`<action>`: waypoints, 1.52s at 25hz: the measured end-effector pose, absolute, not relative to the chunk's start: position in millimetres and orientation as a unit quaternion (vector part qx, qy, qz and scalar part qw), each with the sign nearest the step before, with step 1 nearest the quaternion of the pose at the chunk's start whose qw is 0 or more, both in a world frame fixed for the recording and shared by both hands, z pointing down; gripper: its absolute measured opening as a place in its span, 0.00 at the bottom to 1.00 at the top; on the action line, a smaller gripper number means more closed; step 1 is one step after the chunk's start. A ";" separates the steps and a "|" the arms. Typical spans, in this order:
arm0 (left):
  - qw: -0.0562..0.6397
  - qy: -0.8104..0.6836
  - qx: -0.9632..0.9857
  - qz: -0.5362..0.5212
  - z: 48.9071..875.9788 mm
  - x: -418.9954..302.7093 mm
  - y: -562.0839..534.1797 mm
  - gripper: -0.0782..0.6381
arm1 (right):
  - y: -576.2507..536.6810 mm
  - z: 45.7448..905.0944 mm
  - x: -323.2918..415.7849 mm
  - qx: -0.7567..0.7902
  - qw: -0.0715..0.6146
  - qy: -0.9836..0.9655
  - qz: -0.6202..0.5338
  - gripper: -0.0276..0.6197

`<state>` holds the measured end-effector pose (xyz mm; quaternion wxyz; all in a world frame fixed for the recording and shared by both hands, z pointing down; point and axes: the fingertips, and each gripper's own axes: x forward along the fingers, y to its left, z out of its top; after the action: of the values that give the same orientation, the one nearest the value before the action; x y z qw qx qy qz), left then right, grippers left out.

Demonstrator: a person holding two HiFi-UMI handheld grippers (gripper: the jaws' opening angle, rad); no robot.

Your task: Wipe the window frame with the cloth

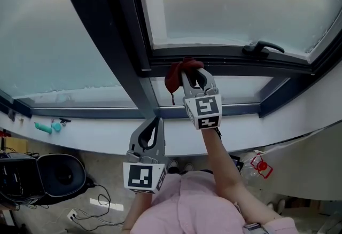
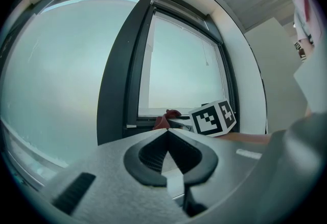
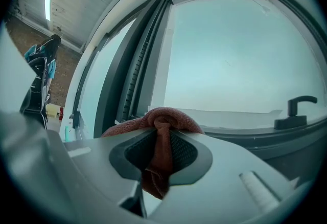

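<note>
Cloth (image 1: 173,77) in right gripper (image 1: 194,73) at window frame (image 1: 230,62) rail (left gripper (image 1: 155,121) well apart)

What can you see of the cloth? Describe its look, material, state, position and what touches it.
The cloth is reddish-brown with a soft, towel-like nap. It is bunched up, not spread out. The right gripper is shut on a fold of it. A rounded bulge sticks out past the jaw tips and a tail hangs down behind them. In the head view it sits at the dark lower window frame, near the upright post. Whether it presses on the frame cannot be told.
</note>
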<state>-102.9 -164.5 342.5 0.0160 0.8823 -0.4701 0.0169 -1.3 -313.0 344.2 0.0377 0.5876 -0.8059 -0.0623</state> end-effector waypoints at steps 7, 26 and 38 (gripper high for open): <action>0.015 -0.461 0.887 0.017 342.4 -88.9 -162.8 0.10 | -308.0 344.2 32.5 0.608 0.033 -0.791 -0.059 0.16; 0.006 -0.428 0.904 0.018 339.8 -42.5 -164.9 0.10 | -293.9 343.6 122.2 0.660 0.020 -0.750 -0.051 0.16; 0.007 -0.412 0.911 0.019 340.2 -21.7 -168.3 0.10 | -283.3 343.2 189.9 0.705 0.005 -0.708 -0.038 0.16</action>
<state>-21.7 -168.3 340.2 0.0071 0.9112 -0.4116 0.0185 189.9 -283.3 343.2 0.0046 0.7048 -0.7084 -0.0383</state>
